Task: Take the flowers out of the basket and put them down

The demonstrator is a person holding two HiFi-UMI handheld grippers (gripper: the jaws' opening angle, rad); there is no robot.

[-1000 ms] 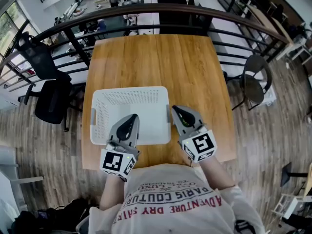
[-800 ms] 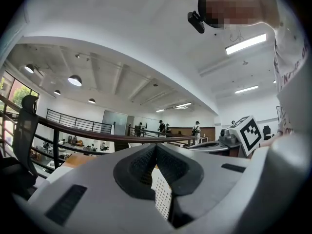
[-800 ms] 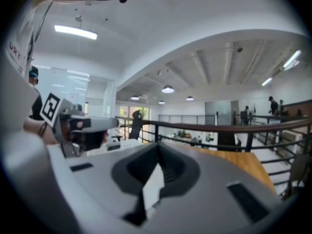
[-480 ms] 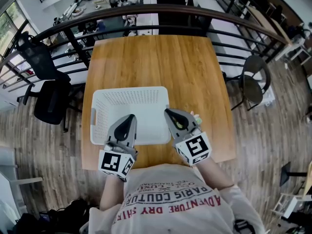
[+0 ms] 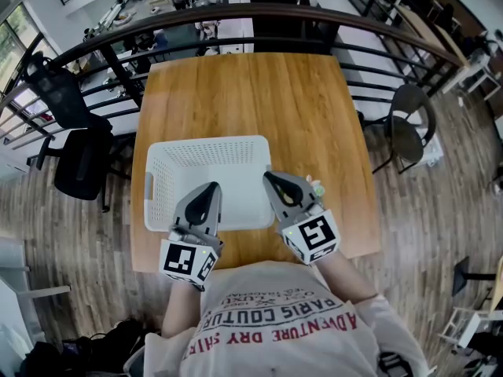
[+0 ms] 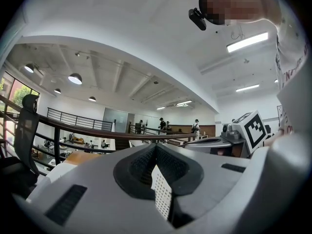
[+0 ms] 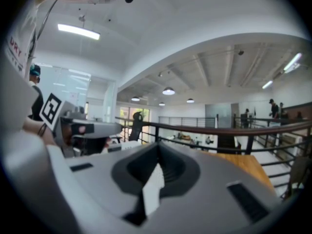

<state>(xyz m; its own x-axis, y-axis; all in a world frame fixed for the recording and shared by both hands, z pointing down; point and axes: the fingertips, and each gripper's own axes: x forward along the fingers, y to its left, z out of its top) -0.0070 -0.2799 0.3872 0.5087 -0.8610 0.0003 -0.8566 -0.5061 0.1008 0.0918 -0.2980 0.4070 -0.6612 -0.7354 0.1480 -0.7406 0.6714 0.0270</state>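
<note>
Wooden table bears a white basket, at whose near side left gripper and right gripper hold jaws clenched

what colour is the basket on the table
White, with rows of small holes in its walls. The basket shows best in the head view.

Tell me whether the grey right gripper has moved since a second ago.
Yes, slightly: the right gripper shifted left in the head view, its tips over the right rim of the white perforated plastic basket.
</note>
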